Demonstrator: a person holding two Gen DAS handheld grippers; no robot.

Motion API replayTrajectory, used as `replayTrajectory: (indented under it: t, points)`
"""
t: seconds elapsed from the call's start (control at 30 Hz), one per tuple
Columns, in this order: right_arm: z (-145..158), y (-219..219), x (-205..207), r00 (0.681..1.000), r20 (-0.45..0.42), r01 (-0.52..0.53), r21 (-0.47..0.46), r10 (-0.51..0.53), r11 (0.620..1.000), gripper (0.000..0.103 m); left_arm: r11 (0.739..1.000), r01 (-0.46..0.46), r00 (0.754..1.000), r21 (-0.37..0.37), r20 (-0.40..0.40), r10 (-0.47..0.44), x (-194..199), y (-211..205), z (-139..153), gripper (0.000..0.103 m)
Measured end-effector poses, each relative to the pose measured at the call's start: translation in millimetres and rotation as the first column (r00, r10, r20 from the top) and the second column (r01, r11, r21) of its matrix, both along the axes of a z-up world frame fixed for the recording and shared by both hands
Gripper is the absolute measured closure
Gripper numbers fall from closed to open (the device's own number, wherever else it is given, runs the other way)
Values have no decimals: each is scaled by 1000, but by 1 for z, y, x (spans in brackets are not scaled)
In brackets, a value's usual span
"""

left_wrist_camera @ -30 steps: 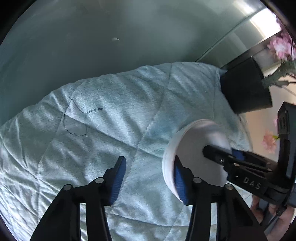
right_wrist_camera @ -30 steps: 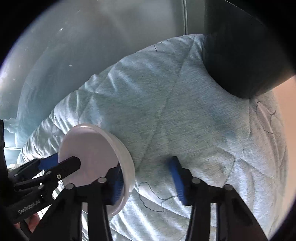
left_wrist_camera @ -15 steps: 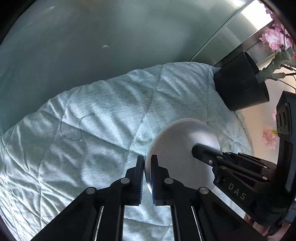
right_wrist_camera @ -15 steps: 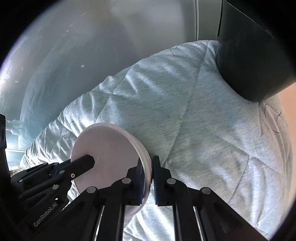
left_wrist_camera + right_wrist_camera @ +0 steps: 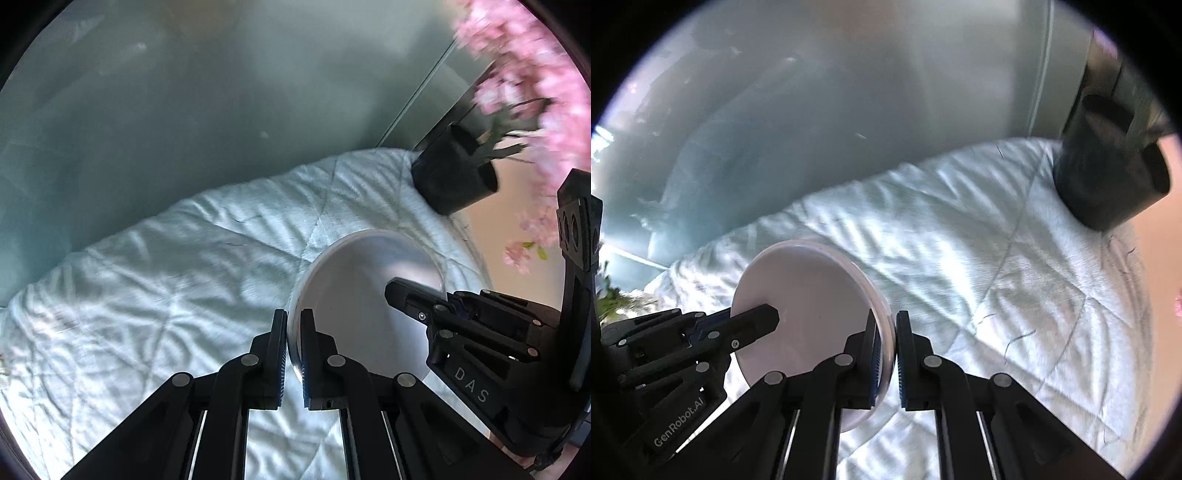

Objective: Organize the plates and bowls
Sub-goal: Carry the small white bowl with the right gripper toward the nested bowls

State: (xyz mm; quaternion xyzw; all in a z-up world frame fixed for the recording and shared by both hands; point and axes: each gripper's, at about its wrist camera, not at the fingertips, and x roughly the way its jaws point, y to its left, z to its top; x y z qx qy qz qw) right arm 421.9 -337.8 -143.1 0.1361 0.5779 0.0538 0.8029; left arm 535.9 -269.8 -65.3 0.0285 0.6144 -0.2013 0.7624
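Lifted plate (image 5: 354,295), both grippers clamping its rim.

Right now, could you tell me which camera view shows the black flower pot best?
The left wrist view: the black flower pot is fairly sharp there, its open rim and pink blossoms visible. In the right wrist view the pot looms larger but motion-blurred, without visible blossoms.

A domestic room, probably a home. A pale quilted blanket (image 5: 221,266) with stitched diamond seams covers the work surface; a black pot (image 5: 452,177) of pink blossoms (image 5: 532,74) stands at its far corner, before a frosted glass panel (image 5: 184,110).
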Motion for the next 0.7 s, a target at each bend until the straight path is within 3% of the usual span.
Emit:
replayTrajectory:
  t: [0.3,0.47,0.7]
  points:
    - [118,29,-72,988,138,-70,3,69,998,96,1000,-29,995,-13,99,30,-86,57,126,100]
    - [152,42,-120,985,147,-90,6,88,996,96,999,-37,994,-21,100,39,-147,80,169,99]
    - [170,46,-183,981,155,-115,-29,118,993,96,998,-44,994,-36,97,47,-226,83,189,99]
